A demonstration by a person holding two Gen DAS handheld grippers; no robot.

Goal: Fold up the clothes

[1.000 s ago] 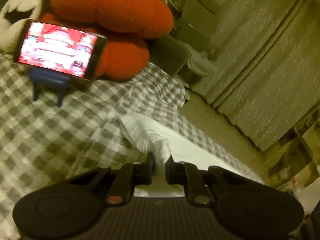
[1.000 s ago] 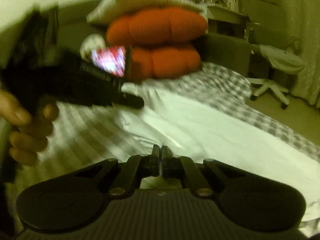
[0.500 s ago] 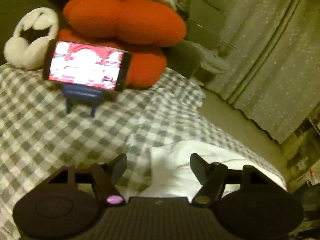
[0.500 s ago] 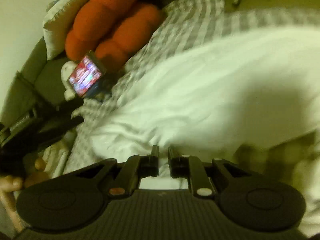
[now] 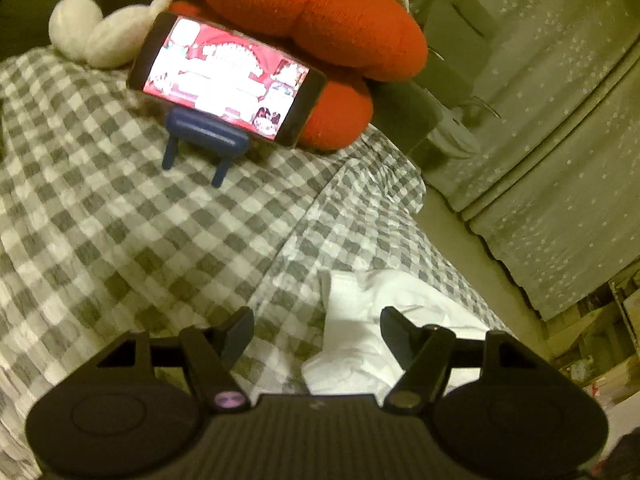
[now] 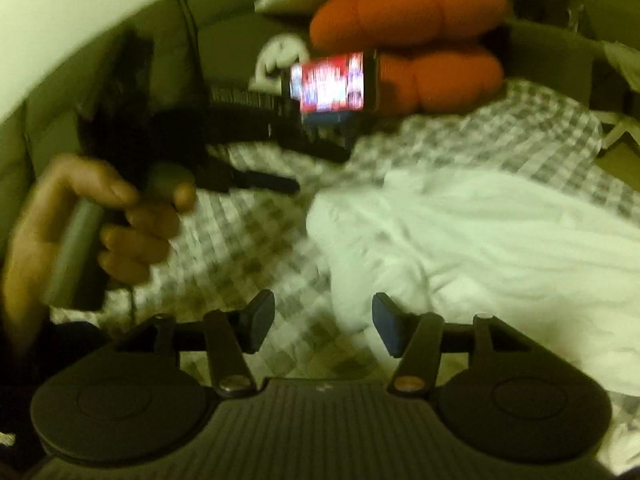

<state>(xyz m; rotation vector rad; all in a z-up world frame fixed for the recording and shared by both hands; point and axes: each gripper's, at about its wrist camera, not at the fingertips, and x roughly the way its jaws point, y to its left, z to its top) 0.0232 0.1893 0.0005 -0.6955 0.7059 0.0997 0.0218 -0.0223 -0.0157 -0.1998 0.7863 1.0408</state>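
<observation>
Right wrist view is smeared w/ motion blur: left hand (image 6: 100, 220) and the left gripper (image 6: 224, 136) it holds are dark streaks (finger gap unreadable there). Phone (image 6: 332, 82) screen content illegible. White garment (image 6: 500, 264) runs off the right edge; in the left wrist view, partly hidden behind the gripper body.

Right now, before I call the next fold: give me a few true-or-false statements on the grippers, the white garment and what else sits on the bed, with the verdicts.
1. The left gripper is clamped on the white garment. False: its jaws are apart and hold nothing.
2. The right gripper is open. True.
3. The white garment lies on the checked bedcover. True.
4. The phone lies face down with a dark screen. False: it is propped on a blue stand, screen lit.
5. Orange cushions sit behind the phone. True.
</observation>
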